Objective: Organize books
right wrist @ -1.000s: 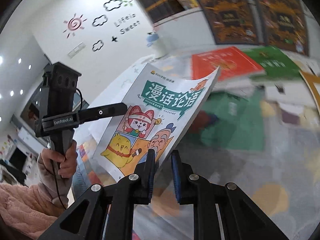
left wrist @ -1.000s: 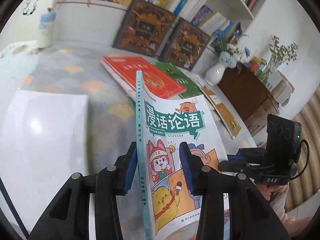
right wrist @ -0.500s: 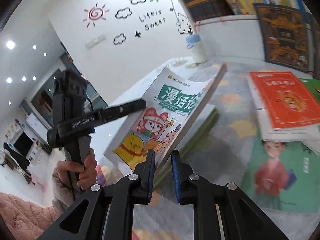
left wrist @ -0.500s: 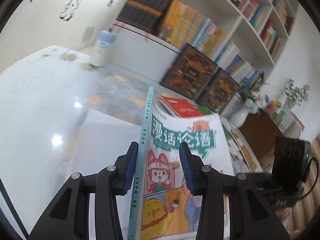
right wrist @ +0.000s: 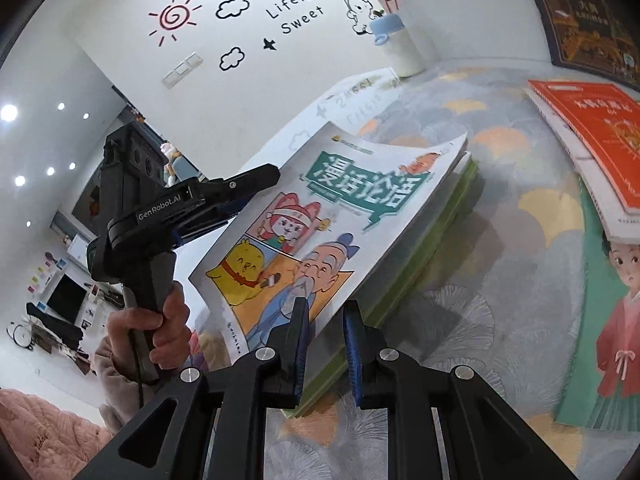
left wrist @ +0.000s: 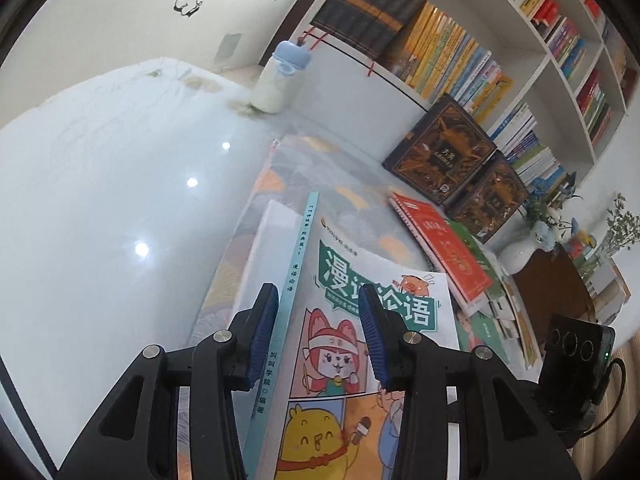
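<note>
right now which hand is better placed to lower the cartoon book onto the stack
Left, probably. The left gripper straddles the cartoon book at its spine, steering the whole book. The right gripper only pinches a corner above the stack.

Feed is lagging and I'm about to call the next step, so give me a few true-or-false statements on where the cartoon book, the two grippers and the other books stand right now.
1. The cartoon book is held by both grippers. True: the left gripper holds its spine side, the right gripper its lower edge.
2. The cartoon book lies flat on the table. False: it is tilted, raised above a green-edged stack.
3. A red book lies on the patterned mat. True.
4. The bottle with the blue cap lies on its side. False: it stands upright.
5. Two dark ornate books lean against the shelf. True.
6. The right gripper is wide open and empty. False: it is shut on the book's edge.
</note>
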The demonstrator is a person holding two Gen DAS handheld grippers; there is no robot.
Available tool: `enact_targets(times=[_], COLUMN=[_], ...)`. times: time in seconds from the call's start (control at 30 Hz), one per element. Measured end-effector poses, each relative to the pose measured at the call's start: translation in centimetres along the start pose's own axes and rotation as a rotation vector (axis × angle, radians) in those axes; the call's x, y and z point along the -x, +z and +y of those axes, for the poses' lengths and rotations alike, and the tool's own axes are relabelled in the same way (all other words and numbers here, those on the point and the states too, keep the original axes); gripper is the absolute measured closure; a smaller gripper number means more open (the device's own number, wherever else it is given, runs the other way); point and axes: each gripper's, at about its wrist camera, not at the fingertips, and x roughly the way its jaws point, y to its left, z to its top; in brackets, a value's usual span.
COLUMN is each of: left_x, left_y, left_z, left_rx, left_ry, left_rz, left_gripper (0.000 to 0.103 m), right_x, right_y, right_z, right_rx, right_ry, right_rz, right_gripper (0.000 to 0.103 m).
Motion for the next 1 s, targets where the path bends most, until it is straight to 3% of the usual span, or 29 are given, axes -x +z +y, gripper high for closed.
enact_targets(times=[0.27,0.47,0.6,0.67,0.7,0.77,0.83,0.9,1.0], left_x=[-0.9,-1.3,-1.5,-1.4,-1.1,-0.3,0.5,1.0,1.3], left_y=[-0.3,-0.2,-0.2,-0.1,0.1,0.5,0.7,0.8,1.0], left_z=[0.4,-0.7,-1.3,-0.8,-0.2,0.9,1.7,2.2,1.2], left_rx=[-0.012,-0.079,-0.125,-0.113,-0.084,-0.031,0.015,0.049,0.088], left_ry=[0.073,0.152,0.214,0.264,0.278,0.261,0.258,0.255,0.231], left_rz=[0.029,0.032,0.029,0.018,0.005,-0.019,-0.047,-0.063,-0.031], left_gripper=[0.062,0.059,0.052,0.039,0.028,0.026,0.026,0.026,0.026], right_x=[0.0,0.0,0.0,0.1,0.3,0.7,1.0,1.8,4.1], right_y=[-0.3,-0.1,-0.3,-0.3,-0.3,-0.3,-0.2,0.1,0.5], right_z=[-0.7,-1.0,-0.9,-0.8,-0.7,-0.4,-0.3,-0.5,-0.8], right_rx=[-0.046,-0.066,-0.072,-0.067,-0.064,-0.055,-0.053,-0.073,-0.111], right_ry=[-0.013,-0.026,-0.036,-0.059,-0.088,-0.117,-0.16,-0.2,-0.184], right_rz=[0.001,-0.014,-0.017,-0.025,-0.039,-0.055,-0.047,-0.059,-0.115], right_gripper=[0.086,0.086,0.085,0.085,0.085,0.085,0.076,0.056,0.055])
